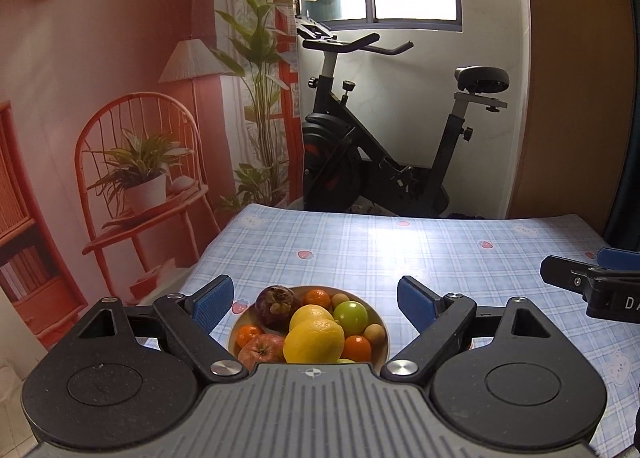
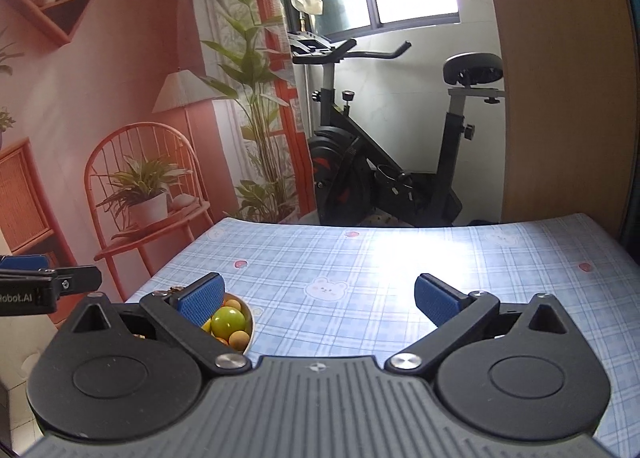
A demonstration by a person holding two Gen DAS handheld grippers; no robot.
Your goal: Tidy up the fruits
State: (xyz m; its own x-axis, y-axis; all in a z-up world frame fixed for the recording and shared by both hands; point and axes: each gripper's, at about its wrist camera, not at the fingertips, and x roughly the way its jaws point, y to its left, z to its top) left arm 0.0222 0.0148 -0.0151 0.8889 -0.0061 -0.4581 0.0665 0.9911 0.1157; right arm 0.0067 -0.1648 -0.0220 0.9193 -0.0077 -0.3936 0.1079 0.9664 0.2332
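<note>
A pale bowl point(image 1: 378, 322) full of fruit sits near the table's front edge. In it lie a yellow lemon point(image 1: 314, 340), a green apple point(image 1: 350, 316), a red apple point(image 1: 260, 350), a dark mangosteen point(image 1: 277, 306), small oranges point(image 1: 357, 347) and tan round fruits. My left gripper point(image 1: 314, 300) hangs open just above and behind the bowl, nothing between its blue pads. My right gripper point(image 2: 318, 300) is open over bare cloth to the right of the bowl point(image 2: 249, 324); its left finger hides part of the fruit. The green apple point(image 2: 227, 320) shows there.
A blue checked tablecloth point(image 1: 380, 254) covers the table. Behind the far edge stands a black exercise bike point(image 1: 380, 154). A wall mural with a chair and plants is on the left, a wooden panel point(image 1: 576, 78) on the right. The right gripper point(image 1: 592, 286) shows at the left view's right edge.
</note>
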